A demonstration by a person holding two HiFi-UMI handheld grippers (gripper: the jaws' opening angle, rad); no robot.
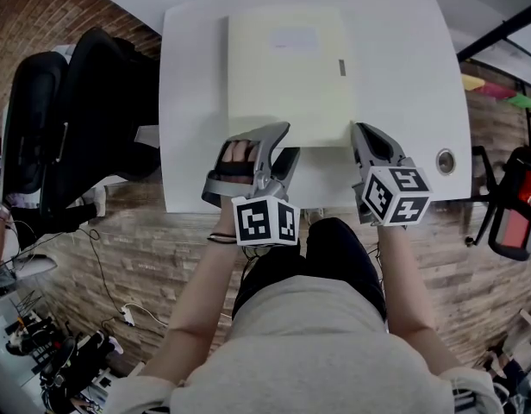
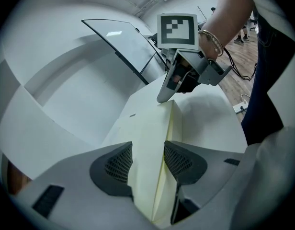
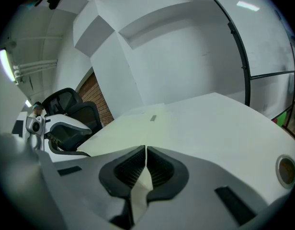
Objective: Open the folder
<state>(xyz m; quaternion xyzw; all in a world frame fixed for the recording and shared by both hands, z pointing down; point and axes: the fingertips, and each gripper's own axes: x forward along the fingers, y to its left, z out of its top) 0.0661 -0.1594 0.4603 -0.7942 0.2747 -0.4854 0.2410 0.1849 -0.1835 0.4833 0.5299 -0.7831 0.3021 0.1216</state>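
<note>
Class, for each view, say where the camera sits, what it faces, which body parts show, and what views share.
Head view: on the head, down at table and folder; arms, lap, left tool, right tool.
Left gripper view: on left tool, along folder's edge toward right tool; forearm.
Right gripper view: on right tool, across folder; only its jaws.
All share the folder.

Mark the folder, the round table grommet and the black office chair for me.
folder [image 1: 287, 76], head view, middle of its pale cover.
grommet [image 1: 445, 161], head view, its centre.
office chair [image 1: 110, 102], head view, black backrest.
</note>
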